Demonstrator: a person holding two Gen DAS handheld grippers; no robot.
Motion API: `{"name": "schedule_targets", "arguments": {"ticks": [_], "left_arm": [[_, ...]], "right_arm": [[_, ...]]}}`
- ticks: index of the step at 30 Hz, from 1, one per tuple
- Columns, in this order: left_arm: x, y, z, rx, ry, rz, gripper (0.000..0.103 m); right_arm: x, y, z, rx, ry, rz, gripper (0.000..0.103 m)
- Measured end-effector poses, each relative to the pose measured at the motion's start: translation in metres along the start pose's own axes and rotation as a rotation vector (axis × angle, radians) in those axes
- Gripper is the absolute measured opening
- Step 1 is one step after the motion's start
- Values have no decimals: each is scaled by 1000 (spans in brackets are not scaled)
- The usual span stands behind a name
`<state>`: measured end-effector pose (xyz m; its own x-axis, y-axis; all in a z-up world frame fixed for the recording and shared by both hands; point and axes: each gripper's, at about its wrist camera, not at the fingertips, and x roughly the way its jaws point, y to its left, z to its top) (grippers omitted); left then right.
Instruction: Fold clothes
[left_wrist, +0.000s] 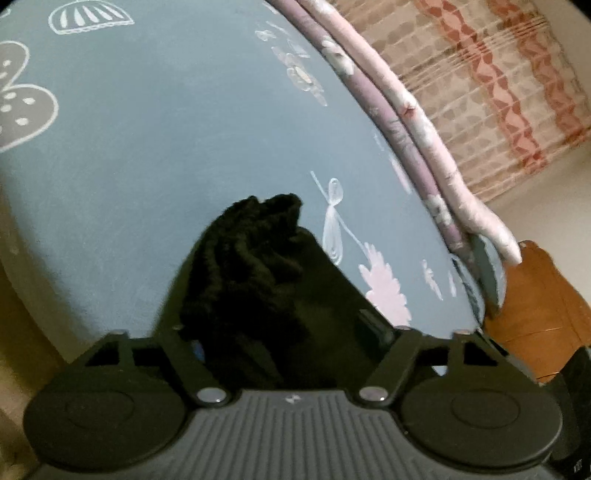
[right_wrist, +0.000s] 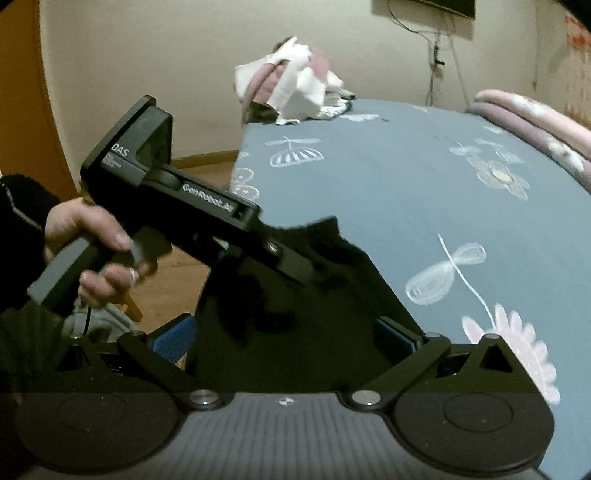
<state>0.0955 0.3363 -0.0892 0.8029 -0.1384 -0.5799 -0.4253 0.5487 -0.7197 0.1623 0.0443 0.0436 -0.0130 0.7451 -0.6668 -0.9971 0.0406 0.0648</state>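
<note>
1. Hovering over the near edge of the bed, both tools meet at one fuzzy black knitted garment (left_wrist: 251, 266) (right_wrist: 295, 332), which is bunched and raised off the blue bed sheet printed with white flowers (left_wrist: 147, 147) (right_wrist: 369, 184)
2. The left gripper (left_wrist: 284, 332) (right_wrist: 295, 269), held by a person's hand (right_wrist: 92, 236), reaches into an upper fold of the cloth, probably to keep one edge up. The dark fabric hides its fingertips in both views, so I cannot tell whether it is clenched or released
3. The right gripper (right_wrist: 286, 336) sits lower, its blue pads (right_wrist: 173, 336) standing wide apart with cloth filling the gap. It reads as released rather than clamped, likely placed to take a second hold
4. The garment shows no flat, squared shape. This bundle would fit cloth being gathered up for spreading as well as cloth being shifted between folds
5. The open sheet beyond the bundle looks bare enough for laying the cloth out
6. A rolled pink and lilac floral quilt (left_wrist: 417, 122) (right_wrist: 535, 122) lines the sheet's right side in the right wrist view, and a heap of white and pink clothes (right_wrist: 291, 88) sits at the far corner, both well apart from the garment
7. The bed edge and wooden floor (right_wrist: 177, 273) lie just below the left gripper, so loose cloth could slip off there
</note>
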Motion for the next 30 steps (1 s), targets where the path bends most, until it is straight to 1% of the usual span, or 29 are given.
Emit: {"name": "schedule_targets", "arguments": {"ticks": [1,2,3,4,5,6,10,12,18,22,25,27,28,30], "left_arm": [[-2,3,1,-21,1,5,59],[-3,5,2,-36,2,15,49],[-4,7,2,-41,5,34,43],[-5,7,3,-39,9,59,31],[-6,7,2,-32,12,84,24],[-7,7,2,-20,14,100,22],[-9,-8,1,68,24,160,20],[-12,-17,1,110,24,167,20],[-26,-49,1,222,19,153,19],[-30,-67,0,264,17,134,19],[-34,-74,-2,287,20,121,19],[-36,-77,-3,304,23,118,19],[-37,-79,-3,311,23,119,19],[-38,-83,-5,322,24,110,19]], "right_arm": [[-5,-2,-4,15,3,0,103],[-9,-5,-8,30,8,5,103],[-13,-8,-12,45,13,10,103],[-15,-11,-14,61,16,16,103],[-17,-15,-16,77,19,23,103],[-18,-18,-18,96,22,32,103],[-15,-28,-29,213,35,103,103],[-14,-33,-35,271,41,139,103],[-9,-47,-52,446,60,248,103],[0,-51,-56,559,60,365,103],[10,-53,-60,643,71,449,103],[24,-50,-65,687,102,479,103],[29,-47,-67,698,121,479,103],[35,-44,-69,711,131,497,103]]}}
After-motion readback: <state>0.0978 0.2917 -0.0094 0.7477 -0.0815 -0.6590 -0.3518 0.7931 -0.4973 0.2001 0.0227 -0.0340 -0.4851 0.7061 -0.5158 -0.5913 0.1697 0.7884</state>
